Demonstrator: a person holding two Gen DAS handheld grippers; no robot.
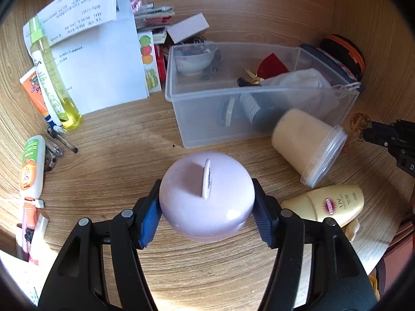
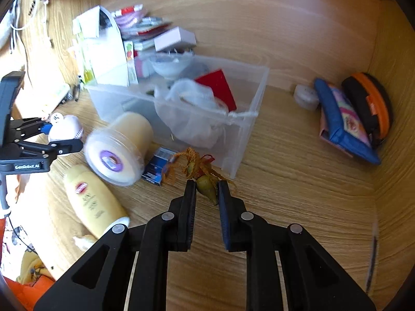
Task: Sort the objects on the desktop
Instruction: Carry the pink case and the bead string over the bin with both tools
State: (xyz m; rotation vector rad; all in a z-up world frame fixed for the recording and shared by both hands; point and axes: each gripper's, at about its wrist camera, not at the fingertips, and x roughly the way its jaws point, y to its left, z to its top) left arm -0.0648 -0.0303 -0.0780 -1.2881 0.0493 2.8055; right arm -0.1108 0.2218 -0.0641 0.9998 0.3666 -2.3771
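My left gripper [image 1: 206,202] is shut on a round lilac jar [image 1: 206,194] with a white tag on top, held just above the wooden desk. It also shows in the right wrist view [image 2: 64,129] at far left. My right gripper [image 2: 206,191] is shut on a small olive-green charm with orange tassel threads [image 2: 205,184], held above the desk in front of the clear plastic bin [image 2: 243,134]. The bin [image 1: 207,119] holds a white bowl, a red card, a white mesh bag and a dark bottle.
A cream tub [image 1: 308,142] lies on its side by the bin. A yellow sunscreen bottle [image 1: 334,204] lies at right. Bottles, tubes and pens [image 1: 39,108] stand at left beside papers [image 1: 98,51]. Pouches [image 2: 350,119] lean at the right wall.
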